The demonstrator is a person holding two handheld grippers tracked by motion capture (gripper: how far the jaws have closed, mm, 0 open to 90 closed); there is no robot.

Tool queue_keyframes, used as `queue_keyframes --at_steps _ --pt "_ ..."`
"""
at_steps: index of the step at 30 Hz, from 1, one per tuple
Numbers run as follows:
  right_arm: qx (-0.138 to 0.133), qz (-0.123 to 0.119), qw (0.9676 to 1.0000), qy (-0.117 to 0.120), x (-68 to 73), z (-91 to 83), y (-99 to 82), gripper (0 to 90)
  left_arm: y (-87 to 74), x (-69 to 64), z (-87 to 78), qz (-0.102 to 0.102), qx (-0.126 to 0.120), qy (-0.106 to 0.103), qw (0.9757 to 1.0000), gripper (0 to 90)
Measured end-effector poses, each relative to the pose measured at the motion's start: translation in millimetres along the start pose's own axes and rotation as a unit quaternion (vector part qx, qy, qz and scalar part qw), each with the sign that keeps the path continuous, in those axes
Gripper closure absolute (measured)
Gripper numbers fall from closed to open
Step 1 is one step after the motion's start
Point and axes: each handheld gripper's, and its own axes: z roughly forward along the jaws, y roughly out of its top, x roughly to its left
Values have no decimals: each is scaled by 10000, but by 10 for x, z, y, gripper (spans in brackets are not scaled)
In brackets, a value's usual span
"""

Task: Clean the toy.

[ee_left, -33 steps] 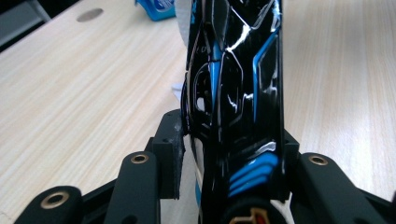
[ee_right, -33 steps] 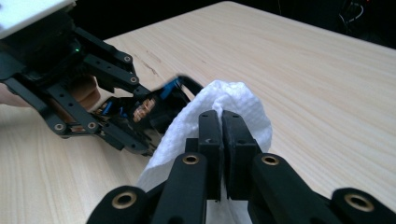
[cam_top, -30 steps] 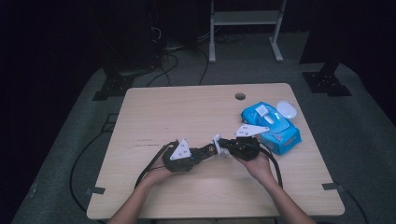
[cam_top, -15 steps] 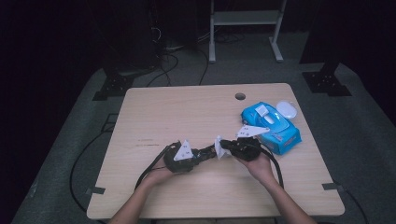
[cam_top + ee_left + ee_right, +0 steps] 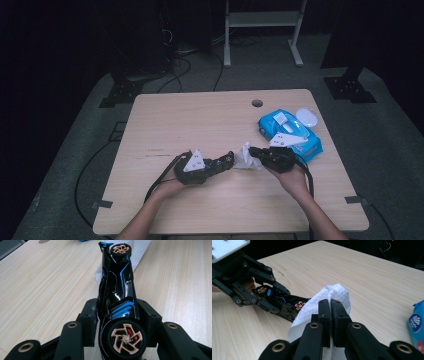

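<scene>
**Toy car gripped, wipe pinched, at the table's near middle**

From above, the left gripper (image 5: 226,161) and right gripper (image 5: 253,152) meet at the pale wooden table (image 5: 200,120), at 6 o'clock of its centre. The left gripper view shows the glossy black toy car with blue stripes and copper-spoked wheels (image 5: 117,297) clamped between its jaws, nose pointing to 12 o'clock. The right gripper view shows its jaws pinched narrow on a white embossed paper wipe (image 5: 324,302), touching the car at 9 o'clock. The blue plastic wipes packet (image 5: 290,134) lies at 3 o'clock, with a round white lid (image 5: 307,118) beside it; its label is unreadable.
</scene>
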Motion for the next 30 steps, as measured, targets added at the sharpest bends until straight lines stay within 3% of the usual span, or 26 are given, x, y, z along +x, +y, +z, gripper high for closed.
queue_keyframes --at_steps 9,30 --pt "-124 -19 9999 -104 -35 -101 16 865 30 -1 -27 80 -70 142 9998 563" --pt "-357 121 9993 17 -10 -129 48 869 29 11 -16 73 -107 188 9997 565"
